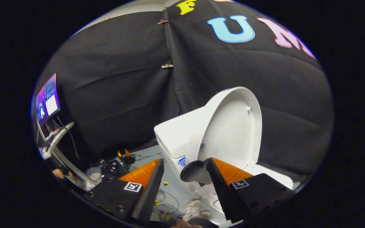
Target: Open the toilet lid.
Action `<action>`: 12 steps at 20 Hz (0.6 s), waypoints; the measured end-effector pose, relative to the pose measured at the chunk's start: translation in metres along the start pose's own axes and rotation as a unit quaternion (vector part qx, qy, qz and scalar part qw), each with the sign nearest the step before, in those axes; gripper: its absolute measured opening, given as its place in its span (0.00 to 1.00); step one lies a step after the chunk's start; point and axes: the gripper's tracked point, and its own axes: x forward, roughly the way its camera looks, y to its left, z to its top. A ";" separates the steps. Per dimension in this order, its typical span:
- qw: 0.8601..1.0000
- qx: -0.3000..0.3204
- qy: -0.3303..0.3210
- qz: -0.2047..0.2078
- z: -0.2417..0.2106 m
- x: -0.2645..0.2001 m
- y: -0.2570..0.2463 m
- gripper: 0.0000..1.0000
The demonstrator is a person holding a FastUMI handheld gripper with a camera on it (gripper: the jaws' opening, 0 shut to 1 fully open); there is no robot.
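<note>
The toilet lid (233,126) stands raised, tilted back toward the white tank (176,133) behind it, its pale underside facing the claw (185,174); whether it leans fully against the tank cannot be told. The claw's two fingers are spread well apart with nothing between them — the lid rises just beyond the right finger, and a dark round knob (192,171) at the lid's lower edge sits beside that fingertip, perhaps touching it. From here the main risk looks like the lid dropping back: if it is not past its balance point, pulling the claw away would let it swing down and slam onto the seat rim (271,175). A second hazard is the right finger catching the knob or the lid's edge on the way out and dragging the lid forward. Cables (166,205) and small bits lie on the floor (169,190) below the fingers, so a low retreat could snag them. A monitor on its stand (48,103) sits well off to the left, clear of any of this.
</note>
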 end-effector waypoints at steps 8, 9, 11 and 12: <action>0.991 -0.051 -0.116 -0.052 0.044 -0.093 -0.030 0.99; 0.984 -0.068 -0.143 -0.077 0.050 -0.116 -0.047 0.99; 0.973 -0.078 -0.183 -0.115 0.054 -0.160 -0.081 0.99; 0.971 -0.071 -0.192 -0.122 0.052 -0.177 -0.093 0.99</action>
